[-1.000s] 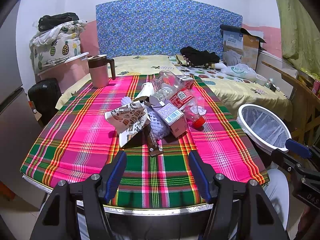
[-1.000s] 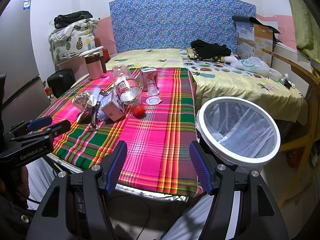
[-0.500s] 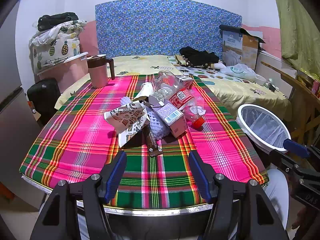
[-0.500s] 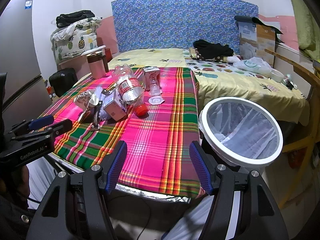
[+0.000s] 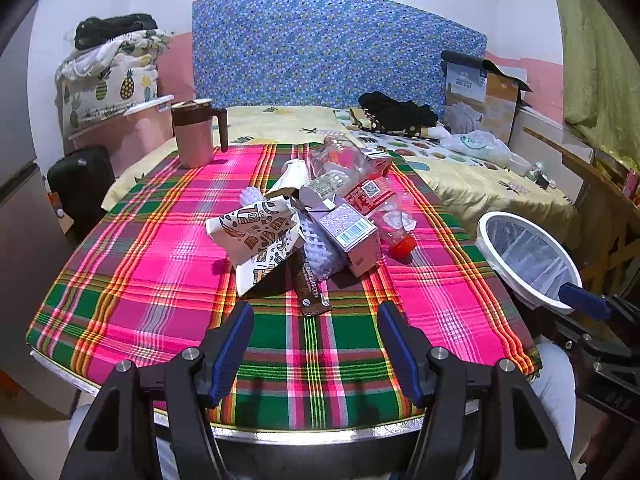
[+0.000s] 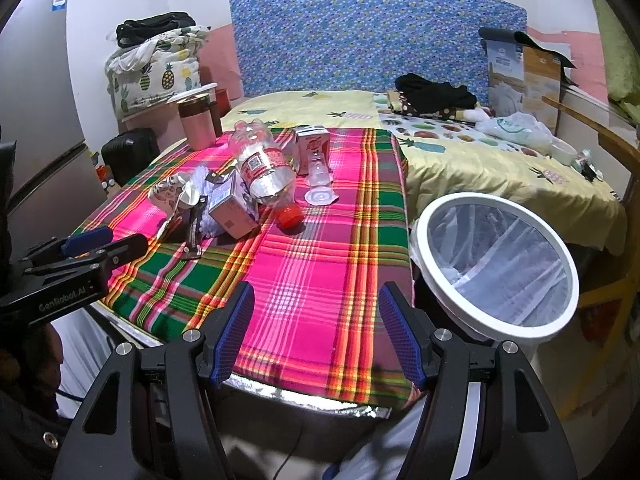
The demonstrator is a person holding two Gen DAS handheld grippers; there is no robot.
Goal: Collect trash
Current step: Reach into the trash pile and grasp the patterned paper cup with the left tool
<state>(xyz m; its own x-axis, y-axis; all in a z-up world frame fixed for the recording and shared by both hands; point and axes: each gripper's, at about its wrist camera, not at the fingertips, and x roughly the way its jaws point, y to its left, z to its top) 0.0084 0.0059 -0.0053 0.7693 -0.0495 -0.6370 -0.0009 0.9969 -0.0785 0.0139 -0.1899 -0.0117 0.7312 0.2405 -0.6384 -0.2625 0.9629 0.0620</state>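
Both claws, left (image 5: 312,344) and right (image 6: 316,332), hang released and barely shifted at the plaid-clothed bench (image 5: 160,272); the heaped cartons, wrappers and crushed plastic bottle (image 6: 266,174) remain uncollected beside the white-rimmed lined bin (image 6: 496,264).

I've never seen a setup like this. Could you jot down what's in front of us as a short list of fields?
Setting: table with plaid cloth, bed behind
Trash pile: patterned paper bag, purple carton, clear bottle with red cap, brown wrapper
Bin: white-rimmed, lined bin, beside the table
Left tongs: open, empty
Right tongs: open, empty
Not trash, likely: pink mug
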